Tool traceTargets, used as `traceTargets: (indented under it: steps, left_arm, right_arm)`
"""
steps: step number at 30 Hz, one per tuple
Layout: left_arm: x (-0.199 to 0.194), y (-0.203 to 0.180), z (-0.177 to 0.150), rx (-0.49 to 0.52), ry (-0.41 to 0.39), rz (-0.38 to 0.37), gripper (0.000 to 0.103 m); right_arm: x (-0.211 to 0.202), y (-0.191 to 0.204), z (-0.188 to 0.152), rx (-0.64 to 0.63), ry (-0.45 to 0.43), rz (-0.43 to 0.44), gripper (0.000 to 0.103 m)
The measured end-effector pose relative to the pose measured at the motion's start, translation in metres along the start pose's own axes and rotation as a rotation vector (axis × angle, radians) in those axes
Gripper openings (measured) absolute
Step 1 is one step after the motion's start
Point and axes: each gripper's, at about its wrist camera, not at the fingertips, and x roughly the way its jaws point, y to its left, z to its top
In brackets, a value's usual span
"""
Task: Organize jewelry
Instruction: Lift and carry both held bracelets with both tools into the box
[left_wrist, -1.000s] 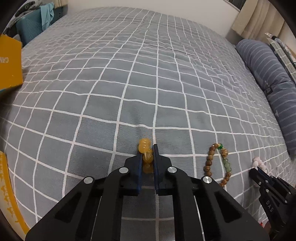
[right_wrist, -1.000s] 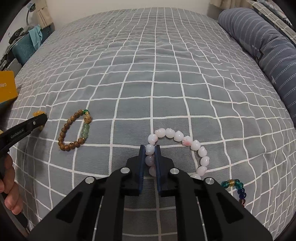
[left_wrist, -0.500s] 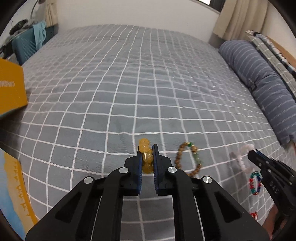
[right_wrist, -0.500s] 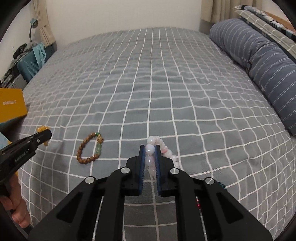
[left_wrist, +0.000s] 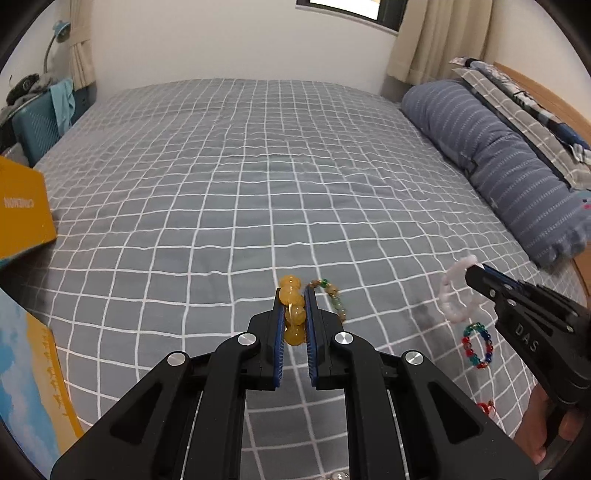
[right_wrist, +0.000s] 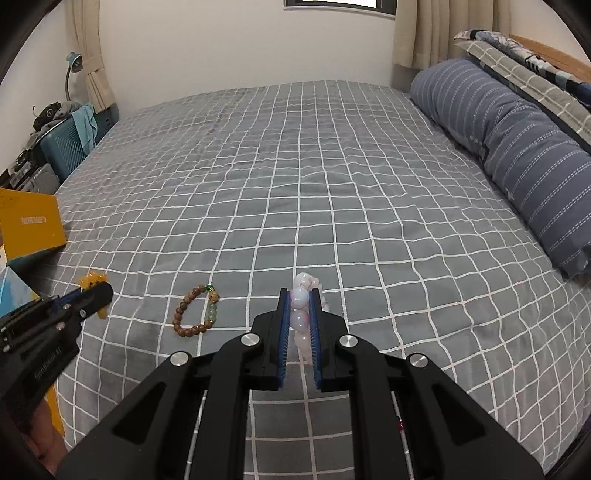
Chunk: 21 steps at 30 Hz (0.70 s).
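Because each bracelet is a loose ring of beads, both tongs pinch only a short run of it and let the rest hang. The left gripper (left_wrist: 293, 314) is closed narrowly on the amber bracelet (left_wrist: 291, 306), whose beads sit stacked between the blue pads, clear of the bed. The right gripper (right_wrist: 300, 317) is clamped the same way on the pale pink bracelet (right_wrist: 300, 299); from the left wrist view its loop (left_wrist: 456, 291) dangles free off the tip.

Just beyond the tongs, the wooden bracelet (right_wrist: 195, 312) with green beads lies flat on the grey checked bedspread (right_wrist: 295, 166), between the two grippers, not yet picked up. A multicoloured bracelet (left_wrist: 478, 345) rests on the cover below the right gripper.

Further off at the left edge sits a yellow box (right_wrist: 31, 225), probably where the pieces are meant to go. At the far right lies a striped pillow (right_wrist: 517, 147).
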Motion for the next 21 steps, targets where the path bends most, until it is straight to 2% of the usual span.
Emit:
traceTargets:
  steps: [5, 9, 21]
  left_arm:
    - [-0.010, -0.007, -0.003, 0.017, -0.044, 0.050, 0.010]
    - [-0.013, -0.006, -0.002, 0.010, -0.033, 0.055, 0.010]
    - [-0.045, -0.005, -0.006, -0.002, -0.071, 0.076, 0.010]
  right_arm:
    - [-0.009, 0.005, 0.001, -0.010, -0.021, -0.004, 0.010]
    - [-0.017, 0.007, 0.002, -0.011, -0.031, -0.004, 0.010]
    - [-0.044, 0.016, -0.002, -0.021, -0.064, -0.011, 0.010]
